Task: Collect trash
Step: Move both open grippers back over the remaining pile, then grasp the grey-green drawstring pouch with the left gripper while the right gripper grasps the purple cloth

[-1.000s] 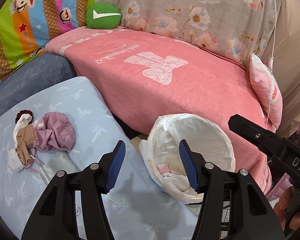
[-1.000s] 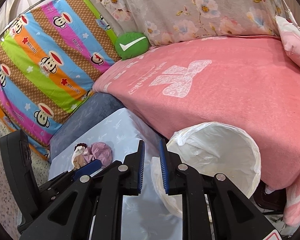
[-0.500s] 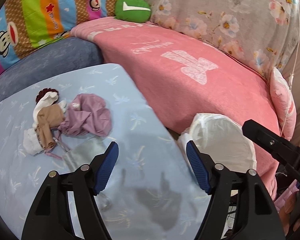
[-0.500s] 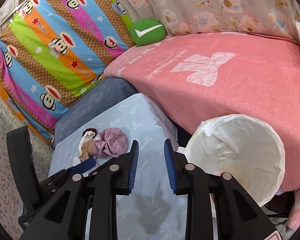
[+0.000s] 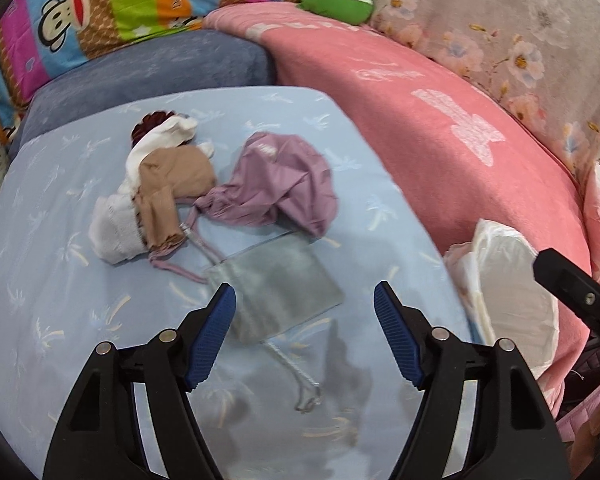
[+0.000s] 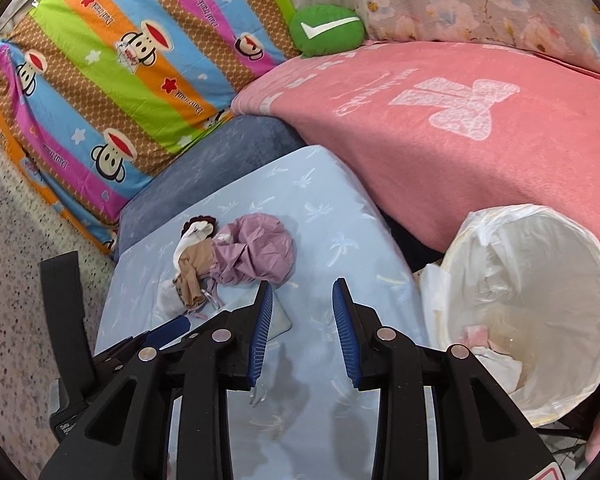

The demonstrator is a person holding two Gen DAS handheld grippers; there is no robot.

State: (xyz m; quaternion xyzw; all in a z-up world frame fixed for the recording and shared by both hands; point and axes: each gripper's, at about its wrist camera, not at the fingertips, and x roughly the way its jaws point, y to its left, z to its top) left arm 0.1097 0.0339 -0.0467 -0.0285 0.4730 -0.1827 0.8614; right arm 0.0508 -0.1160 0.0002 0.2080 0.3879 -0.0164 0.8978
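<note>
On the light blue tabletop [image 5: 52,320] lies a small pile: a white and tan sock bundle [image 5: 160,192], a crumpled purple cloth [image 5: 284,184] and a flat grey drawstring pouch [image 5: 284,276]. My left gripper [image 5: 302,292] hovers open just in front of the pouch, with nothing between its fingers. My right gripper [image 6: 302,288] is to the right of the pile [image 6: 236,256], its jaws opening and empty. A white-lined trash bin [image 6: 472,232] stands to the right of the table, with some pink and white scraps at its bottom.
A sofa under a pink blanket [image 5: 440,128] curves behind the table and bin. A green cushion [image 6: 326,30] and a striped monkey-print pillow [image 6: 120,60] lean at the back. A blue-grey seat cushion [image 5: 152,68] borders the table's far edge. Speckled floor [image 6: 16,260] lies left.
Both views have swung left from the bin toward the pile on the table and come lower. The left jaws have spread wider; the right jaws have gone from nearly shut to partly open.
</note>
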